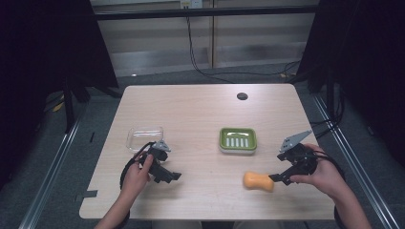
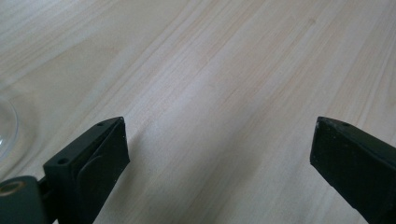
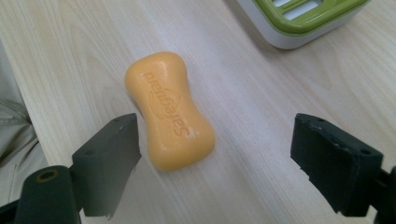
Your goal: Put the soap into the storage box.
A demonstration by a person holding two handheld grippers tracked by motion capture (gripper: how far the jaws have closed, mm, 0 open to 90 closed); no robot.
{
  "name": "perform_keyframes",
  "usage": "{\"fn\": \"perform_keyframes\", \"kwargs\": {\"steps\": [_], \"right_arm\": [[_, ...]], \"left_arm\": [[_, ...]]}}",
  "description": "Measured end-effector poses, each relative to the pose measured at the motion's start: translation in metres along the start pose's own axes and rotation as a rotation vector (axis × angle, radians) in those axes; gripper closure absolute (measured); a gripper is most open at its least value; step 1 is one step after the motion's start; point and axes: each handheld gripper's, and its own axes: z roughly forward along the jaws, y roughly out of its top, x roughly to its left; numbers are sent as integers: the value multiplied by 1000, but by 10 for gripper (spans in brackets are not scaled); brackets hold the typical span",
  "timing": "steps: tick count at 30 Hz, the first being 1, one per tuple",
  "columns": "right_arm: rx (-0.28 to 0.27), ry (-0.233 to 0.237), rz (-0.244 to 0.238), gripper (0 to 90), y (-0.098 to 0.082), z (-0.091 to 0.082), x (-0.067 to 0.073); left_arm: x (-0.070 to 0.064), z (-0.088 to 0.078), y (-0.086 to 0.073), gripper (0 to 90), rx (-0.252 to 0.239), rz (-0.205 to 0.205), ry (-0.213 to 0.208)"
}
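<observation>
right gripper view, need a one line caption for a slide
Open right gripper poised over an orange soap bar lying on the wooden table, green soap dish beyond.

left tool (image 1: 165, 172): jaws wide apart, low | right tool (image 1: 282, 177): jaws wide apart, low

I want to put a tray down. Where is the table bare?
The far strip is free, from the clear lid and green soap dish back to the dark disc. The middle patch between both tools is also bare. It is crowded around the orange soap beside the right tool.

Orange soap bar (image 3: 169, 114): embossed "Safeguard", seen upside down.
</observation>
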Motion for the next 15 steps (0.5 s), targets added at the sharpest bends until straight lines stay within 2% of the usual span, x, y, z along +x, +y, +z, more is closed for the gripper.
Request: {"fn": "perform_keyframes", "kwargs": {"steps": [1,2,3,4,7,8,9,10,14,15], "right_arm": [[8,1,4,154,0,1,0],[13,2,5,153,-1,2,0],[18,1,16,151,-2,2,0],[24,1,29,151,-2,2,0],[22,1,24,152,-2,2,1],[23,0,26,153,-1,2,2],[22,1,17,158,-1,2,3],[22,-1,18,162,0,1,4],[36,-5,0,172,4,4,9],[41,-2,-10,175,5,5,10]], "left_arm": [[-1,0,1,42,-5,-7,0],[2,0,2,42,13,29,-5],[-1,2,2,42,-12,-6,-6],[-1,3,2,42,-3,-4,-7],[-2,4,2,42,2,0,-10],[0,3,3,42,20,37,-9],[-2,4,3,42,-11,0,-8],[1,2,4,42,23,43,-9],[1,3,4,42,31,44,-10],[0,4,5,42,23,33,-10]]}}
